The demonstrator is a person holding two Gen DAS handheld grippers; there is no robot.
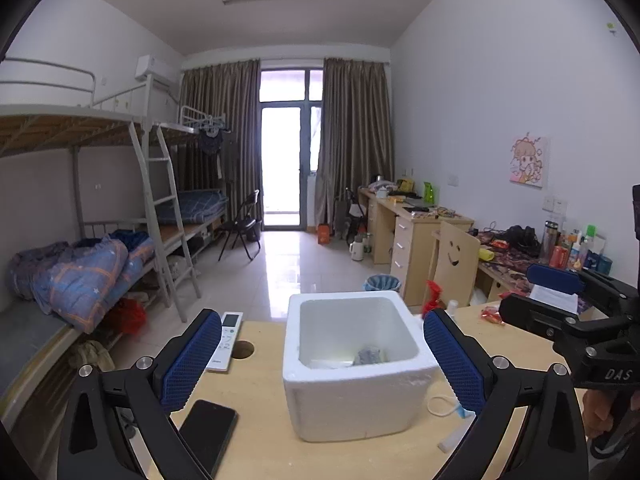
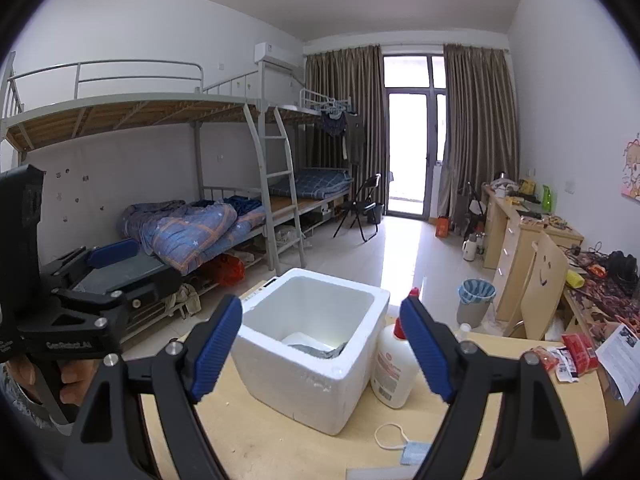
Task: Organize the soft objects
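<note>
Mask [image 2: 414, 453] on the surface just right of the foam box [image 2: 316, 344] looks feather-light and floppy, so I'd pinch the pleated body, not the thin ear loop. Left tongs [image 1: 322, 364] and right tongs [image 2: 322, 350] both hang wide open, empty.

Your wooden table [image 1: 264, 436] carries a white foam box [image 1: 352, 396] at its middle. You have a dark phone [image 1: 208, 432] and a white remote [image 1: 226, 340] to its left, a white bottle [image 2: 390, 372] touching its right side, and a blue face mask [image 2: 412, 450] near the front.
</note>
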